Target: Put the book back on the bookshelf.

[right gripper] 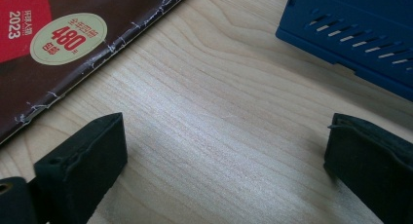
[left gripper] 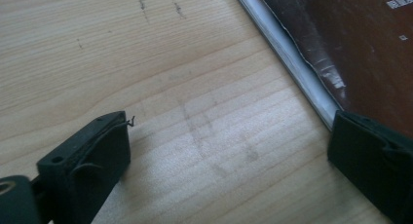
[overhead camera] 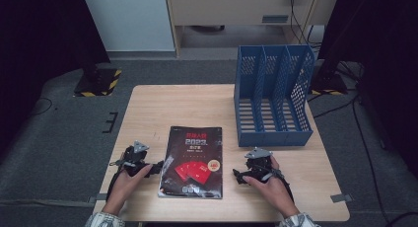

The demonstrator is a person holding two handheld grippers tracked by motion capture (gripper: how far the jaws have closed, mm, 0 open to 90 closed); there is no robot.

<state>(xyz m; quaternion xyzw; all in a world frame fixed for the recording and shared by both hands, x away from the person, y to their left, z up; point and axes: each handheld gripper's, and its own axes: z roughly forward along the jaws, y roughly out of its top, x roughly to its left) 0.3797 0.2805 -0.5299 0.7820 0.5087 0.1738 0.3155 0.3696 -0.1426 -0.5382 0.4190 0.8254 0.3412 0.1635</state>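
A dark book with red cover art (overhead camera: pixel 193 161) lies flat at the middle of the wooden table (overhead camera: pixel 172 106), near the front edge. My left gripper (overhead camera: pixel 158 167) rests on the table just left of the book, jaws open with bare wood between them; the book's page edge (left gripper: pixel 297 63) runs past its right jaw. My right gripper (overhead camera: pixel 238 176) sits on the table to the right of the book, open and holding nothing. In the right gripper view the book's worn edge (right gripper: pixel 97 53) is at upper left and the blue rack's base (right gripper: pixel 360 34) at upper right.
A blue three-slot file rack (overhead camera: pixel 272 96) stands upright at the back right of the table. Grey carpeted floor surrounds the table, with cables at the right and a yellow-black striped base (overhead camera: pixel 98 83) at back left.
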